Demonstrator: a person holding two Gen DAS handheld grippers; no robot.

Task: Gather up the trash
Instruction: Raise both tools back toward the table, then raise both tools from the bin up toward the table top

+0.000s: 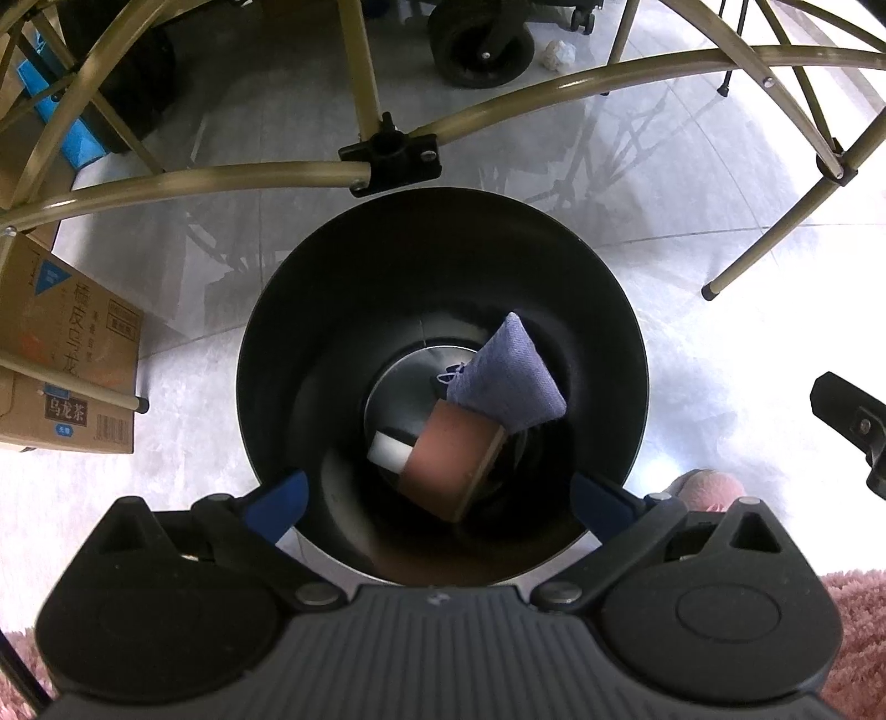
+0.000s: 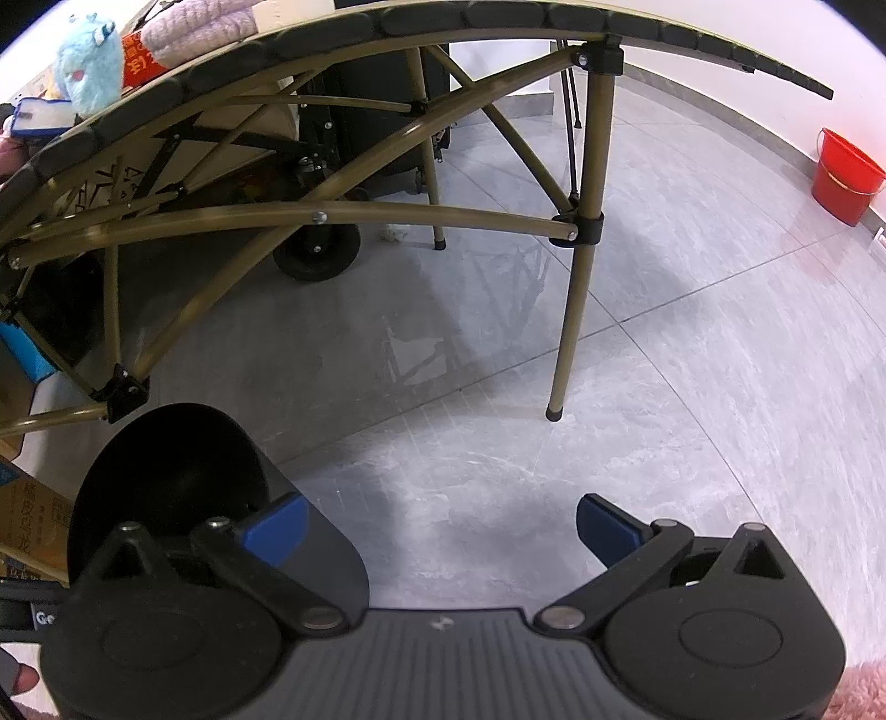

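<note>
Left wrist view: left gripper (image 1: pixel 440 501) hangs over the black bin (image 1: pixel 266 343), jaws spread wide and empty; a blue pouch (image 1: pixel 506 376) lies inside at 1 o'clock. Lift straight up, clearing the rim. Right gripper (image 2: pixel 443 526) gapes empty over floor.

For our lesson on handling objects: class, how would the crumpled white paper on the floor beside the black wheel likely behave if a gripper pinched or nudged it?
The crumpled paper looks light and would probably squash under the pads. Its lumpy shape suggests it would skid or tumble rather than roll.
</note>
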